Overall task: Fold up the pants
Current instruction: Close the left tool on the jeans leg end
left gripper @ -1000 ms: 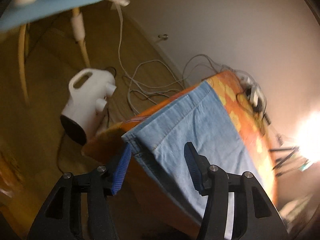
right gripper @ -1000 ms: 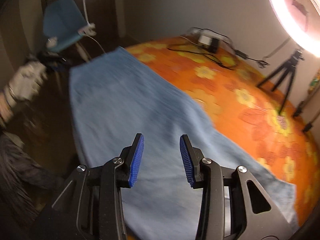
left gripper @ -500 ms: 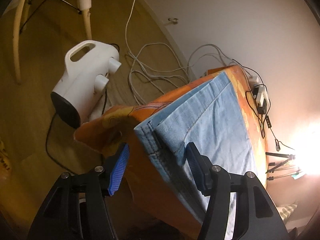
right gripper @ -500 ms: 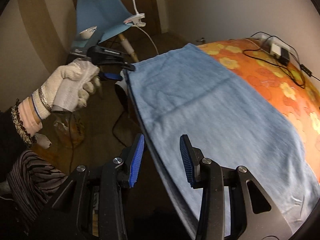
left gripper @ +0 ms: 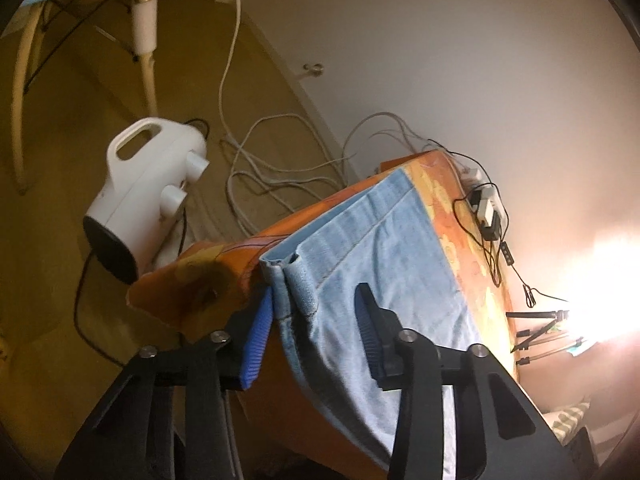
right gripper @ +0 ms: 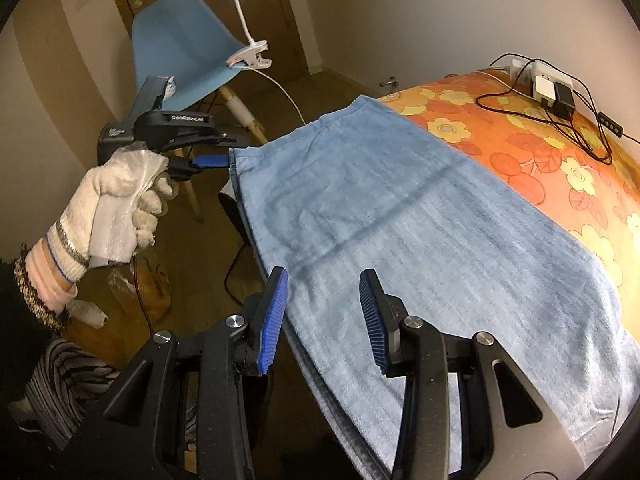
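I cannot see the far end of the denim pants (right gripper: 420, 240): in the right wrist view they run out of the picture at the lower right, and the layers under the top one show only as a thin edge. In the left wrist view a strong glare at the right washes out what stands beside the bed, and only some tripod legs come through.

My left gripper (left gripper: 314, 330) is at the corner of the pants. Its jaws have just been closing, and the folded hem corner stands between them; the left blue pad (left gripper: 256, 344) lies against the cloth, but the right pad is still apart from it, so this gripper is not yet clamped. From the right wrist view I see the same gripper (right gripper: 224, 160), held by a gloved hand (right gripper: 120, 204), with its tips at that corner.

My right gripper (right gripper: 322, 316) is released, with nothing between the pads. The long near edge of the pants passes just ahead of it and below; whether a pad touches the cloth I cannot tell.

The pants are light blue, laid flat and long on the orange flowered bedcover (right gripper: 532, 152), with a faint crease across the middle. Beyond the left gripper a white appliance (left gripper: 140, 196) stands on the floor.
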`<act>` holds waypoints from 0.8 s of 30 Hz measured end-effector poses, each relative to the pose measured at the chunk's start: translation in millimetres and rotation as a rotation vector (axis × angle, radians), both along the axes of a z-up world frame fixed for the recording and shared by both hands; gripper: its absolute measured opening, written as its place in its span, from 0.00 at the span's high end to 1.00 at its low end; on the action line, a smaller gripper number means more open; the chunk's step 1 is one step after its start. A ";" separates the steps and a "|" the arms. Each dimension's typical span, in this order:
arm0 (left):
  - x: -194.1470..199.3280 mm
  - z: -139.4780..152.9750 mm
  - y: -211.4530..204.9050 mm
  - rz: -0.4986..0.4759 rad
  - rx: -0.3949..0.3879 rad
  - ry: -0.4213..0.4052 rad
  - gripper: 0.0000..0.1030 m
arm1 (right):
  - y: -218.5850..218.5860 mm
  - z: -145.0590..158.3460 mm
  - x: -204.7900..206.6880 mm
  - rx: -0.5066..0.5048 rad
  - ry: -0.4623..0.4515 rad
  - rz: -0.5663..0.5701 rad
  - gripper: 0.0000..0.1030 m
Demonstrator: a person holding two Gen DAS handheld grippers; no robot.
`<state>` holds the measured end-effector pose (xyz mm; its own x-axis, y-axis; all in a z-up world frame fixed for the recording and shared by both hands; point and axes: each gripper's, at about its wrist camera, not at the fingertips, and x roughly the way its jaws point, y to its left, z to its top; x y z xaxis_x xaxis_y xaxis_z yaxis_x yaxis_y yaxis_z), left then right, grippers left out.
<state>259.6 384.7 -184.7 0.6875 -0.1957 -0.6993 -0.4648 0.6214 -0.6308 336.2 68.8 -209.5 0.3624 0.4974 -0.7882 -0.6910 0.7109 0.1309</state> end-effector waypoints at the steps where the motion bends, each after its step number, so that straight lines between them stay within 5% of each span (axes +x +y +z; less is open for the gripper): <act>1: 1.7 0.1 -2.1 -0.006 0.009 0.001 0.65 | -0.1 -0.1 1.5 0.004 0.004 -0.001 0.62; 9: 16.7 -8.6 -15.6 -0.016 0.106 0.053 0.65 | -0.6 1.3 7.3 0.007 0.006 -0.011 0.62; 12: 20.4 -4.7 -24.0 -0.014 0.168 0.036 0.87 | -1.8 4.5 15.4 0.017 0.019 -0.031 0.62; 14: 20.0 5.3 -33.3 -0.037 0.205 -0.021 0.88 | -2.9 8.7 21.0 0.024 0.020 -0.044 0.62; 16: 19.2 17.5 -45.3 -0.081 0.257 -0.059 0.88 | -3.7 18.1 31.7 0.034 0.020 -0.068 0.61; 19: 17.0 37.3 -74.0 -0.197 0.320 -0.132 0.88 | -2.9 31.1 50.3 0.065 0.033 -0.098 0.42; 24: 18.6 34.0 -106.8 -0.310 0.371 -0.135 0.89 | 16.3 46.2 98.1 0.156 0.135 -0.133 0.41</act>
<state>278.2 277.9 -150.8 0.7255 -0.1595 -0.6695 -0.1527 0.9112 -0.3826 434.3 85.1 -163.2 0.3290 0.5719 -0.7515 -0.5617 0.7582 0.3311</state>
